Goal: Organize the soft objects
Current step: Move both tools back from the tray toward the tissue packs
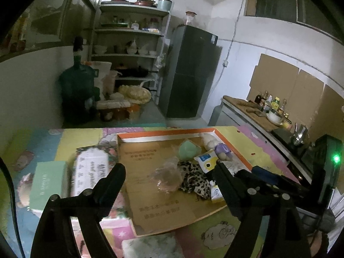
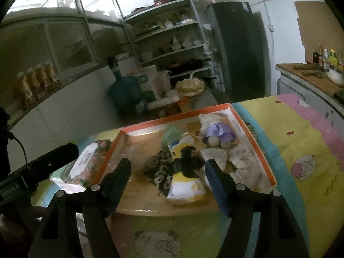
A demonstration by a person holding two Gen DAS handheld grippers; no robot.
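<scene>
Your soft things lie gathered in the orange-rimmed cardboard tray point(image 2: 250, 132) on the tabletop point(image 2: 296, 142), which is covered by a cartoon-print cloth: a leopard-print cloth point(image 2: 160, 169) near the middle, a small black plush point(image 2: 189, 161) touching it and resting on a white-and-yellow packet point(image 2: 185, 187), a mint-green piece point(image 1: 190, 149) further back, and a doll in a purple dress point(image 2: 217, 132) toward the far right corner. A crumpled clear plastic bag point(image 1: 167, 177) sits just left of the leopard cloth, and pale cloth pieces point(image 2: 245, 163) lie along the tray's right wall. Your left claw point(image 1: 169, 174) hangs over the tray with its fingers spread wide and nothing between them. Your right claw point(image 2: 168, 167) is likewise released, holding nothing, its fingers framing the leopard cloth and black plush. Outside the tray to the left lie a floral tissue pack point(image 2: 86, 163) and a pale green box point(image 1: 48, 185).
</scene>
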